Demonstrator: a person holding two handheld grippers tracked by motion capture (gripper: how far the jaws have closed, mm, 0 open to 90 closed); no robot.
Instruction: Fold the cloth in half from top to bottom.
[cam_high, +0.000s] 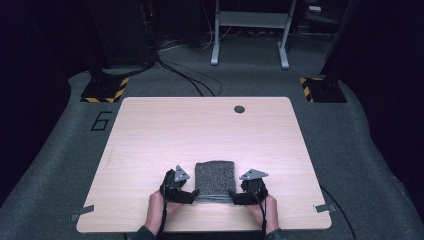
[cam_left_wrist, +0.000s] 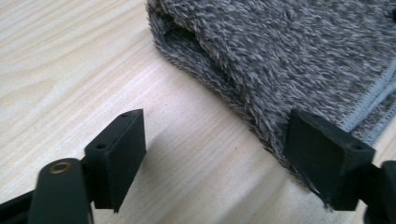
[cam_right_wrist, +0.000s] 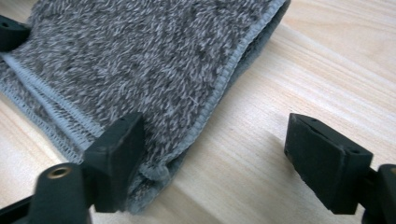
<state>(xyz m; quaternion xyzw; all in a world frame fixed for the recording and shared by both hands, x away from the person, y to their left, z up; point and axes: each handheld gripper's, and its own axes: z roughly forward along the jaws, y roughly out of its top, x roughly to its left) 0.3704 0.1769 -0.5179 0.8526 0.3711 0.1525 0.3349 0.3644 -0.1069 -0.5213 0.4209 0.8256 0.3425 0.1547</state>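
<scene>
Towel (cam_high: 215, 181), grey and fleecy, lies folded into a thick pad at lower centre of the high view, on the wooden table (cam_high: 150, 135). Left gripper (cam_high: 192, 196), at the pad's lower left corner, stands wide open, gripping nothing; one jaw touches the pile. Right gripper (cam_high: 235, 196), at the lower right corner, likewise gapes empty. Judgement: folding appears largely done; whether another fold remains cannot be told.

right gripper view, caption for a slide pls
Open hand-held gripper at the near corner of a folded grey towel on a wooden table.
</scene>
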